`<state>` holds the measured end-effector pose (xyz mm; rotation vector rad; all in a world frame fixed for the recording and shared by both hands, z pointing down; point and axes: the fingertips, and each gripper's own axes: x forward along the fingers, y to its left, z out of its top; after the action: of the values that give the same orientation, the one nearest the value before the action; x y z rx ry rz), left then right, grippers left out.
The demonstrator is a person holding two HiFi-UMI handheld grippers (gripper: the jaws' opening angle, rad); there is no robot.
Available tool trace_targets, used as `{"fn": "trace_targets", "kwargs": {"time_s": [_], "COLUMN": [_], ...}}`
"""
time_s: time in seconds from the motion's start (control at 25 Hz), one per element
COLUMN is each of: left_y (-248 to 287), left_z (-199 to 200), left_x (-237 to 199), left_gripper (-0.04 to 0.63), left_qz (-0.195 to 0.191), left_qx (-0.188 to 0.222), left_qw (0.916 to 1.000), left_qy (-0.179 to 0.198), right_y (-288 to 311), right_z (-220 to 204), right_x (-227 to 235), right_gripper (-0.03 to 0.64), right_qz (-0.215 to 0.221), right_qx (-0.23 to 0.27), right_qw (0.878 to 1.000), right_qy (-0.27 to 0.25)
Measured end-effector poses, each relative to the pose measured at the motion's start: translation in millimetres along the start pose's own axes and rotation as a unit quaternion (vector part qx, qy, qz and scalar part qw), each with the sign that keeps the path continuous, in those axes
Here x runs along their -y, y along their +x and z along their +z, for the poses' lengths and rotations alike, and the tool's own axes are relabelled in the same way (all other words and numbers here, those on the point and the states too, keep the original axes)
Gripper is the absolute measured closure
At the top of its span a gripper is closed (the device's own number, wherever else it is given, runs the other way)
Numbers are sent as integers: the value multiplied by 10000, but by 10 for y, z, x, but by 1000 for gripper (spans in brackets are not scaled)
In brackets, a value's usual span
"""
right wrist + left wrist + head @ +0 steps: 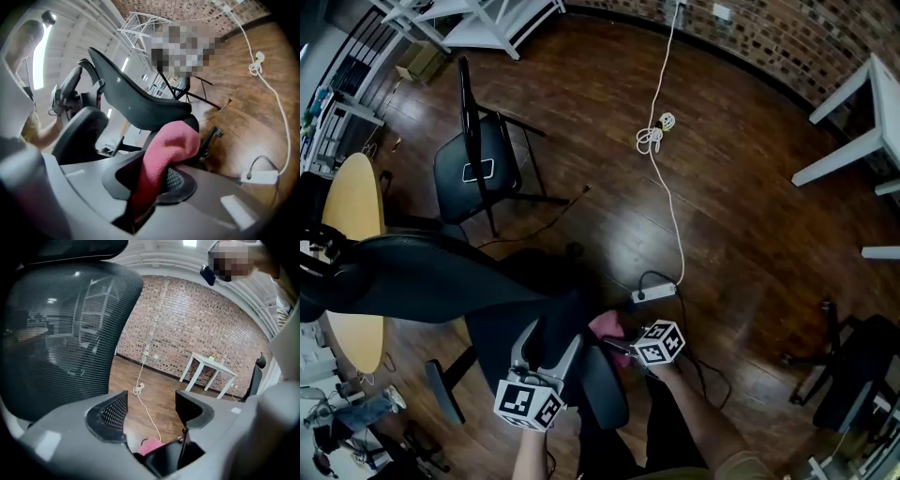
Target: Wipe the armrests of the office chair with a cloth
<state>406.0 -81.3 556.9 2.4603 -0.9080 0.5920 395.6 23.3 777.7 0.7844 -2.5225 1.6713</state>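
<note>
Pink cloth [168, 150]: soft, bunched, clamped between the jaws of the right gripper [152, 180], top fold bulging past them. Black office chair [422, 277], mesh back. Its padded armrest [602, 384], dark and elongated, lies just beside the cloth; second armrest [443, 391] across the seat.

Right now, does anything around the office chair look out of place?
A white extension cord trails loose across the floor, bunched in a tangle midway, its power strip lying beside the office chair, where it could snag. Nothing else stands out.
</note>
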Motion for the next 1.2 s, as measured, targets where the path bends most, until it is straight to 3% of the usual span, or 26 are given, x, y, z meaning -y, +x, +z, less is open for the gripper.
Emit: {"fn": "trace_targets", "kwargs": {"time_s": [0.12,0.24,0.44,0.56,0.64,0.72,0.8,0.92,1.0,1.08,1.2], "left_y": [59,59,81,70,87,88,99,156,199,225,238], "left_z": [-76,-271,-543,-505,-440,-405,-365,-289,-263,-253,-255], "left_x": [-106,-131,-113,-189,-225,-194,-137,-51,-13,21,103], "left_gripper": [290,298,299,302,304,302,301,301,299,297,296], "left_qz": [23,-65,-211,-69,-47,-113,-198,-316,-367,-385,-431], "left_qx": [34,-105,-455,-276,-174,-168,-161,-137,-135,-145,-151], "left_qw": [9998,9994,9984,9985,9987,9990,9993,9994,9992,9992,9990], "left_qy": [-209,-331,-263,-459,-477,-399,-289,-83,-9,-20,8], "right_y": [175,324,447,403,242,-64,-395,-633,-571,-480,-402], "right_z": [-33,-200,-513,-494,-277,-83,-22,-89,-155,-218,-329], "right_x": [454,889,1416,1493,1310,837,236,-514,-823,-892,-554], "right_gripper": [563,563,565,563,561,561,561,561,561,558,558], "right_qz": [-596,-1091,-1677,-1446,-1001,-326,253,805,1157,1273,760], "right_qx": [-84,-156,-716,-577,13,791,1175,1199,1149,1123,906], "right_qw": [9979,9939,9832,9878,9949,9963,9923,9856,9817,9809,9888], "right_qy": [-234,25,-66,60,119,56,-309,-877,-985,-950,-907]}}
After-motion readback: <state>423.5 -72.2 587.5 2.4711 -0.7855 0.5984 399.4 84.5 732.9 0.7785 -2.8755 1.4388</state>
